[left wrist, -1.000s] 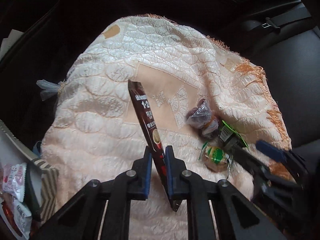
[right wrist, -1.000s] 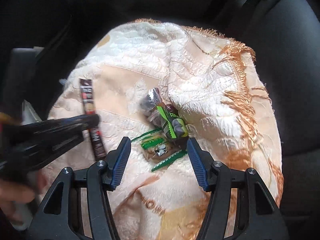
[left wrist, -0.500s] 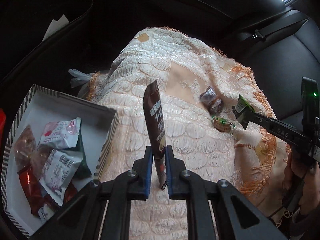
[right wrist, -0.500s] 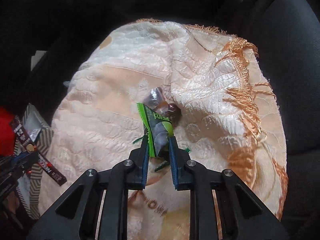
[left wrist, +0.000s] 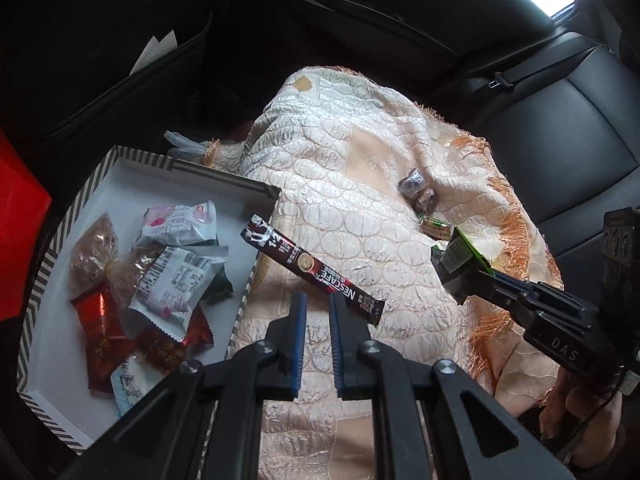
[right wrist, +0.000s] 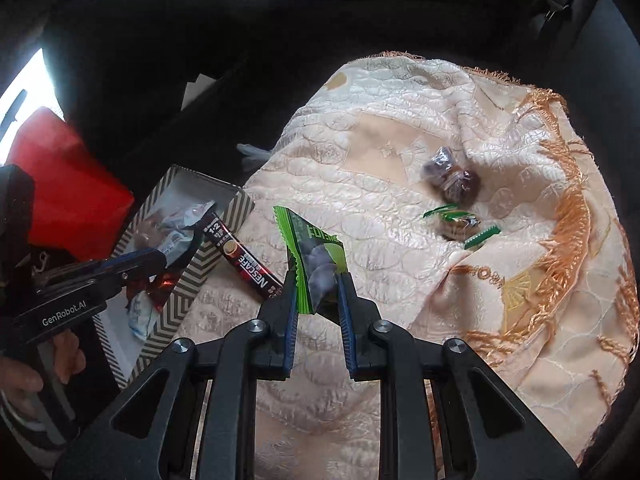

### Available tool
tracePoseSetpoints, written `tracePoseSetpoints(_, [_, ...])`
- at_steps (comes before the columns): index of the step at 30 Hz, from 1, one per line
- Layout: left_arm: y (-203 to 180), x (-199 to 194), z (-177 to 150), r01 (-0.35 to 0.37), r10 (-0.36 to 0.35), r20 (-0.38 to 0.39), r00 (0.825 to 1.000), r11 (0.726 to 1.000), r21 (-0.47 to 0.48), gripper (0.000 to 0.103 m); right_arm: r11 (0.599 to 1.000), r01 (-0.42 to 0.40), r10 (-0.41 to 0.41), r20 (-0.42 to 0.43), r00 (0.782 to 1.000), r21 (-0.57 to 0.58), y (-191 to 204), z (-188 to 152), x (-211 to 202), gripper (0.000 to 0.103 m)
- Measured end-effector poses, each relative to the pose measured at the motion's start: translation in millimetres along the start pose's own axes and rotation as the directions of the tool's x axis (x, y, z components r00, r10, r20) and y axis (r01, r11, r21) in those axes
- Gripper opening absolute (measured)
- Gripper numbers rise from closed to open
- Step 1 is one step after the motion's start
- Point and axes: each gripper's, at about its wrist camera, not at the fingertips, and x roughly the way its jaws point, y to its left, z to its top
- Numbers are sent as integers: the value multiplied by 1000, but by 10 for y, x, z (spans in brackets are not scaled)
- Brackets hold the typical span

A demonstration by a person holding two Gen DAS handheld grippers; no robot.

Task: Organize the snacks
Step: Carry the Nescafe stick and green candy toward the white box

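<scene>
Coffee stick (left wrist: 308, 272) stood upright between the left pads half a second ago; it now lies crosswise at the tips of the left hand-held gripper (left wrist: 316, 296). More of the striped box (left wrist: 224, 178) has come into view since then. The green packet (right wrist: 316, 248) has travelled away from the sweets toward the box side.

Left jaws nearly together, and the slot between the pads shows nothing. Cannot tell whether the tips still pinch the stick. Right hand-held gripper (right wrist: 316, 284) is clamped on the green packet, which sticks up past its fingertips, off the cloth (left wrist: 360, 184).

Counts:
- 1 coffee stick
- 1 green packet
- 2 hand-held grippers
- 2 items left on the cloth, ahead and right of the right gripper: 1 dark clear-wrapped bundle (right wrist: 452, 176) and 1 green-ended sweet (right wrist: 460, 224) just nearer
- 1 box, left of the left gripper, holding about seven overlapping packets in white, red and brown; exact count unclear
- 1 red object (left wrist: 16, 224) beyond the box, far left

Edges and room:
- The box's near rim sits just left of the left fingertips.
- The stick's far end reaches over that rim.
- White box floor is bare at the far end.
- Cloth is bare between both grippers and the two sweets.
- The cloth's orange fringe (right wrist: 568, 216) runs right of the right gripper.
- Black seat (left wrist: 560, 128) lies past the fringe.

A hand (right wrist: 24, 380) holds the left tool.
</scene>
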Motion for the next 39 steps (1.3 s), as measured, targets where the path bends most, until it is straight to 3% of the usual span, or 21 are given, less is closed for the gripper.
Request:
tracePoseSetpoints(5, [-55, 188, -34, 26, -29, -34, 999, 997, -76, 16, 1000, -11, 12, -9, 1000, 17, 20, -85, -20, 18])
tracePoseSetpoints(6, [-80, 271, -19, 23, -29, -54, 998, 995, -96, 21, 1000, -14, 15, -13, 1000, 22, 8, -98, -27, 18])
tracePoseSetpoints(8, [-111, 466, -1, -2, -14, -102, 995, 989, -149, 46, 999, -20, 21, -22, 1000, 34, -18, -122, -11, 18])
tracePoseSetpoints(12, [-159, 764, 79, -17, -17, -141, 990, 971, -237, 48, 997, -37, 39, -21, 999, 69, -115, -163, -8, 18])
tracePoseSetpoints(14, [-185, 871, 140, -51, 15, -144, 989, 967, -250, 63, 996, -40, 42, -23, 999, 83, -178, -180, -17, 18])
tracePoseSetpoints(16, [-146, 1002, 174, -89, 37, -177, 984, 953, -291, 66, 995, -42, 45, -26, 999, 95, -238, -191, -30, 18])
tracePoseSetpoints(18, [-142, 1085, 178, -91, 35, -187, 982, 950, -297, 65, 992, -51, 54, -18, 998, 113, -304, -203, -56, 18])
tracePoseSetpoints(19, [-153, 1079, 163, -109, 59, -180, 982, 953, -283, 50, 991, -57, 59, -14, 998, 122, -332, -208, -71, 18])
tracePoseSetpoints(20, [-175, 1061, 149, -133, 91, -172, 981, 958, -253, 20, 990, -61, 63, -10, 998, 128, -352, -214, -85, 18])
tracePoseSetpoints(23, [-165, 1005, 103, -66, 23, -178, 984, 968, -241, 11, 990, -66, 67, 0, 998, 128, -365, -227, -124, 18])
tracePoseSetpoints(31, [-101, 340, -31, -13, -2, -96, 995, 987, -157, 10, 991, -108, 108, 8, 994, 81, -71, -234, -189, 18])
tracePoseSetpoints(39, [169, -165, -278, -138, 136, -21, 990, 989, -62, 10, 987, -158, 158, -16, 987, 0, 417, -272, -140, 18])
